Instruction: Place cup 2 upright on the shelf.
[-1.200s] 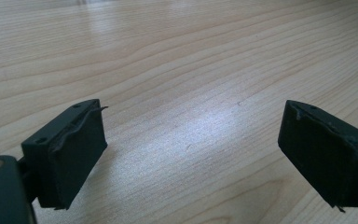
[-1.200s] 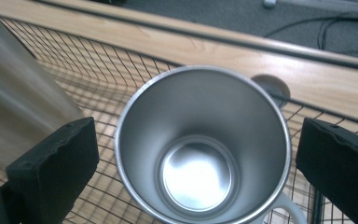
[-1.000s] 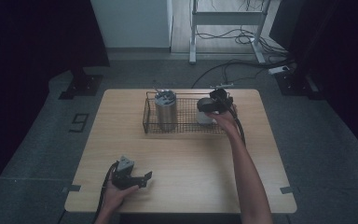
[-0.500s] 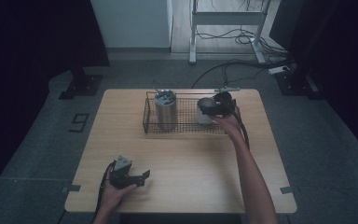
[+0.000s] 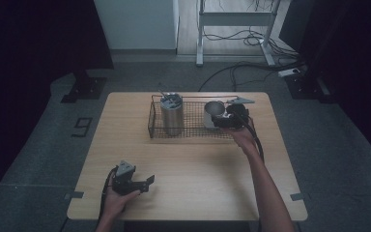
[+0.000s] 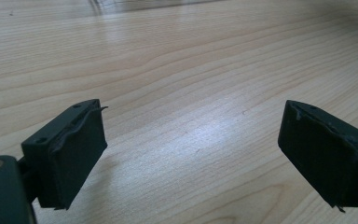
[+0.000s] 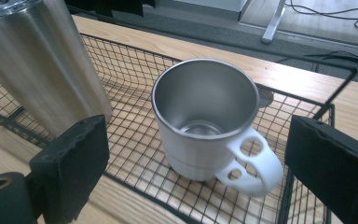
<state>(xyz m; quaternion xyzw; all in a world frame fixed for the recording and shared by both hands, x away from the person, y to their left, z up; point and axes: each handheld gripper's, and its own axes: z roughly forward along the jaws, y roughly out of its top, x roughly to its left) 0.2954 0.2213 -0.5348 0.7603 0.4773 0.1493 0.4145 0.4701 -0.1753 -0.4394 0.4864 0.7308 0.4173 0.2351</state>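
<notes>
so the right gripper (image 7: pixel 200 154) sits jaws wide apart right in front of the upright mug (image 7: pixel 205 116) in the wire basket (image 7: pixel 135 154) (handle (image 7: pixel 251 163) pointing back at it), left hand's way off.

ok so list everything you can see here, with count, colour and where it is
wire basket: 1, black, far middle of the table
tumbler: 1, brushed steel with a lid, upright in the basket's left end
mug: 1, steel inside, white handle with two holes, upright in the basket's right end, handle toward the right gripper
table: 1, light wood, centre of the room
desk frame: 1, white, on the floor beyond the table
cables: several, black, on the floor at the far right
left gripper: 1, black, jaws open over bare wood at the near left
right gripper: 1, black, jaws open either side of the mug, not touching it
</notes>
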